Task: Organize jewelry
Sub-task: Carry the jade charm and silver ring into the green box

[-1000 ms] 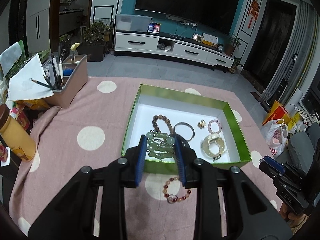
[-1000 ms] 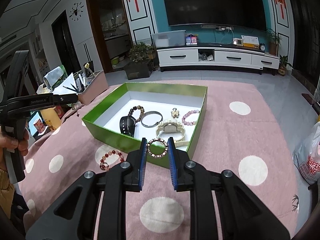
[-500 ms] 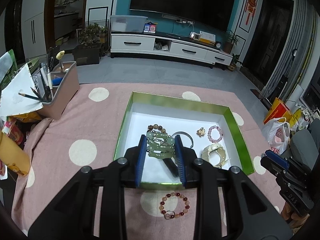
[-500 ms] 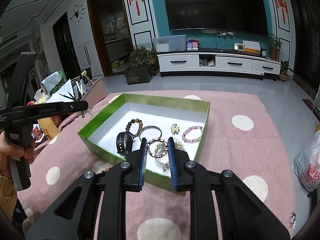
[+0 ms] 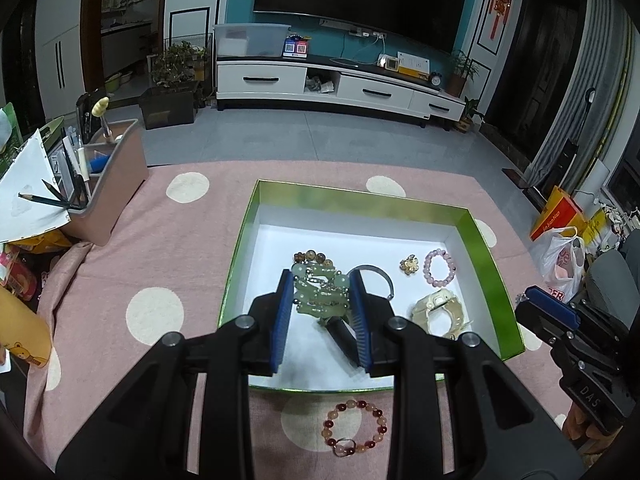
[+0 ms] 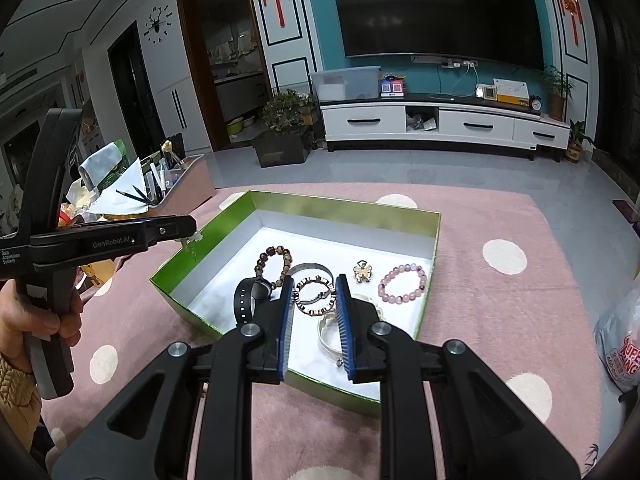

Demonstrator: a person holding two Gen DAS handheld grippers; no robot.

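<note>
While claws hover, box [image 6: 424,300] holds bracelets (perhaps six).

- My left gripper [image 5: 320,308] was matte black plastic, with two broad arms that narrowed toward the tips.
- Its fingers [image 5: 280,320] carried ribbed blue pads on their inner faces.
- Round silver screws sat at the joints of each arm, two to a side.
- My right gripper [image 6: 314,312] had the same build: black arms, blue ribbed pads, silver screws.
- From the side, the left one's black body bore white lettering, "GenRobot.AI" and "Data Acquisition System".
- The right one's side showed a blue tip and the letters "DAS".
- My left hand [image 6: 40,320] was bare skin, with a mustard knit sleeve at the wrist.
</note>
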